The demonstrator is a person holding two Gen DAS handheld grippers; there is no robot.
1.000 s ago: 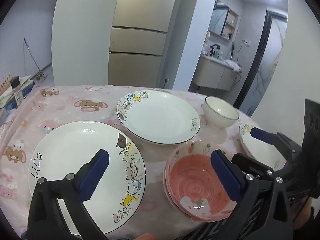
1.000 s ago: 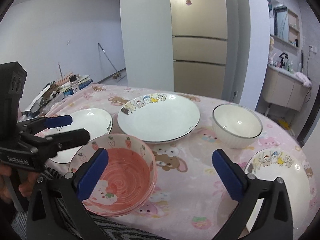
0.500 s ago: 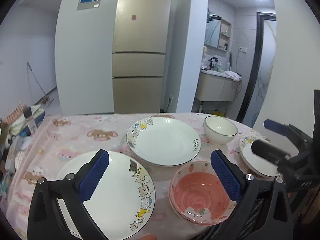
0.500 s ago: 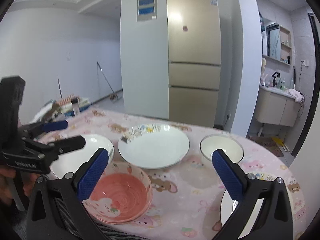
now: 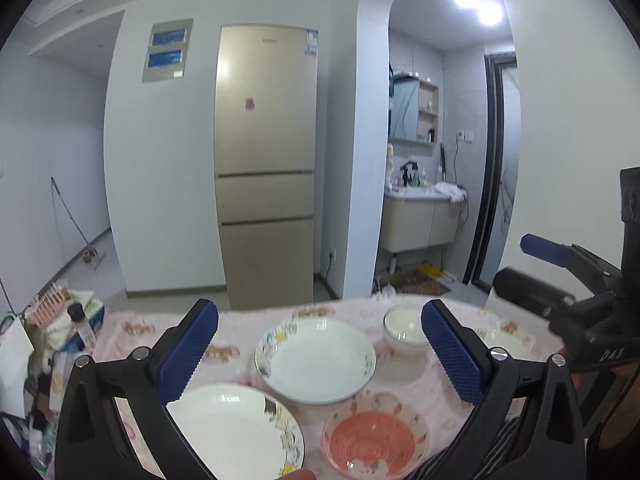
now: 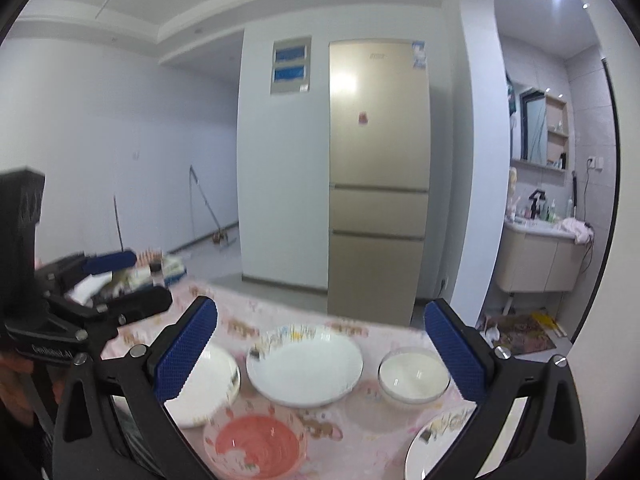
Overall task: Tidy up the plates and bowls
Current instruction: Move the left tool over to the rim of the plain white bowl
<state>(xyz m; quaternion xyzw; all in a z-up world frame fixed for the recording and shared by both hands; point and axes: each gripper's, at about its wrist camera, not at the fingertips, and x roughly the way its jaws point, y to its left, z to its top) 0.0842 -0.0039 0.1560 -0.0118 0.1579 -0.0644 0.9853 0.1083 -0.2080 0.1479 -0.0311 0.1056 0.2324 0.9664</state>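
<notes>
Both grippers, left (image 5: 318, 356) and right (image 6: 320, 354), spread wide and empty above pink cartoon tablecloth (image 6: 360, 436) bearing white cartoon-rimmed plates (image 5: 315, 360), pink strawberry bowl (image 5: 374, 440), white bowl (image 6: 414, 376).

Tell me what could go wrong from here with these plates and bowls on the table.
1. The pink bowl and the near plate sit close to the table's front edge, so a clumsy approach might nudge them off.
2. Both tongs, left and right, are open and raised well above the dishes, and the views look blurred; a fast descent could strike the big white plate or the white bowl.
</notes>
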